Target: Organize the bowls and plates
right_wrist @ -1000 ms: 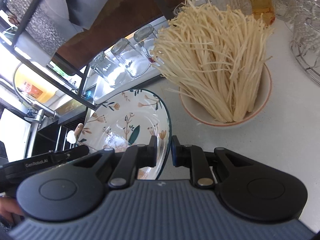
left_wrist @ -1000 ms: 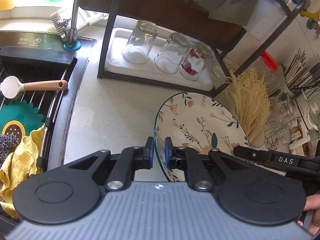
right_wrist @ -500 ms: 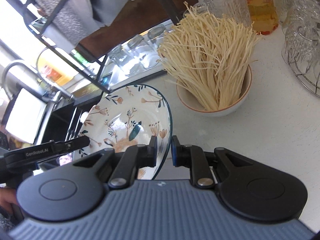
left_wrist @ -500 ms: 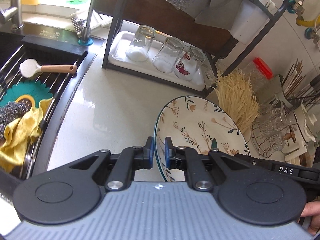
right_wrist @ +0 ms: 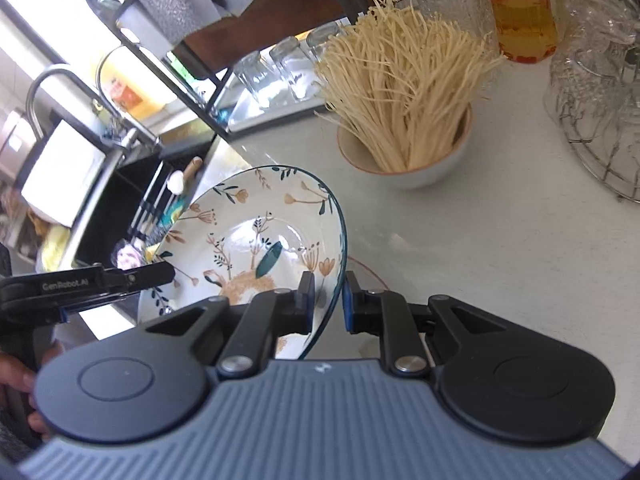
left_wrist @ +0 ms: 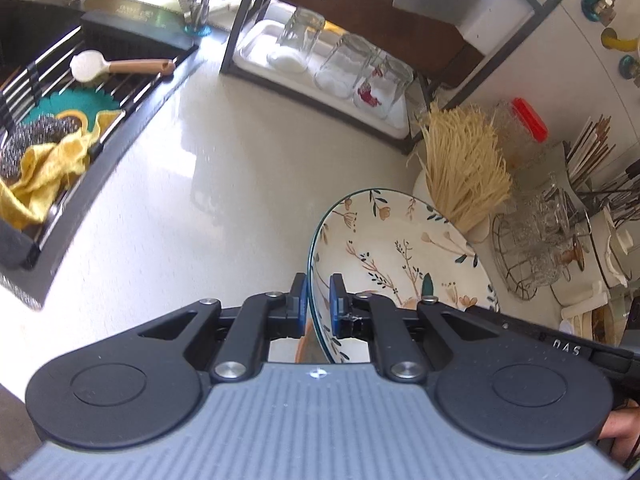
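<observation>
A floral plate with a dark green rim (left_wrist: 392,248) is held above the counter between both grippers. My left gripper (left_wrist: 318,306) is shut on the plate's left rim. My right gripper (right_wrist: 329,302) is shut on its right rim (right_wrist: 338,240); the plate's inside (right_wrist: 256,236) faces the right wrist camera. A white bowl (right_wrist: 404,160) full of dry noodles (right_wrist: 400,92) stands on the counter beyond the plate; it also shows in the left wrist view (left_wrist: 460,160). A second rim (right_wrist: 368,268) shows on the counter under the plate.
A black dish rack (left_wrist: 240,20) with upturned glasses (left_wrist: 344,64) on a white tray stands at the back. The sink (left_wrist: 48,92) with a cloth, scourer and brush lies left. A wire basket of glassware (left_wrist: 532,240) and a chopstick holder (left_wrist: 592,168) stand right.
Both grippers have lifted the plate higher and drawn it back from the rack; the counter and the noodle bowl look farther away.
</observation>
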A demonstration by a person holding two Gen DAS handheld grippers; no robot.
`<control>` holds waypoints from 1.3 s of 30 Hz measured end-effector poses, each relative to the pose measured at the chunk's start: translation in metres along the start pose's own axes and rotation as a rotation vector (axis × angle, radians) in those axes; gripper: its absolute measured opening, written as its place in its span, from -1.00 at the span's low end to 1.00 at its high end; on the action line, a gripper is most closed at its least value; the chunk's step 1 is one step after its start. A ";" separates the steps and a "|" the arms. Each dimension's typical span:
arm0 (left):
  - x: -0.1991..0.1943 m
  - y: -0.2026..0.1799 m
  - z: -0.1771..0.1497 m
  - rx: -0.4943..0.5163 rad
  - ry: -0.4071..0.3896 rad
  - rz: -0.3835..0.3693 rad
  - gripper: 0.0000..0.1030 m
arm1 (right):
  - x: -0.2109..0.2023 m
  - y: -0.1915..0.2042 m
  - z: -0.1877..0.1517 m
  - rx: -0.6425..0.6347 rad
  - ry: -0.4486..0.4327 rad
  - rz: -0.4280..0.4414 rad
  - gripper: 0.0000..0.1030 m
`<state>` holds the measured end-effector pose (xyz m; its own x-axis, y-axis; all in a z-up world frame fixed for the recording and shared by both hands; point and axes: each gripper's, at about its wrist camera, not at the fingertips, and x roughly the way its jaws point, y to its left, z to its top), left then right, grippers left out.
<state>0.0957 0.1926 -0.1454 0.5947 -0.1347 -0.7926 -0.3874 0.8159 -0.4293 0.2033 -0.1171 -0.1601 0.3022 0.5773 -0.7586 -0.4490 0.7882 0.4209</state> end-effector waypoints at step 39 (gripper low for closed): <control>0.056 -0.028 -0.048 0.140 0.210 0.048 -0.66 | -0.013 -0.012 -0.038 -0.099 -0.043 -0.198 -0.66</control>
<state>0.1058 0.1348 -0.1984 0.4133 -0.1960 -0.8892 -0.3015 0.8920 -0.3368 0.1723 -0.1424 -0.1739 0.4270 0.4237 -0.7989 -0.4569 0.8634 0.2137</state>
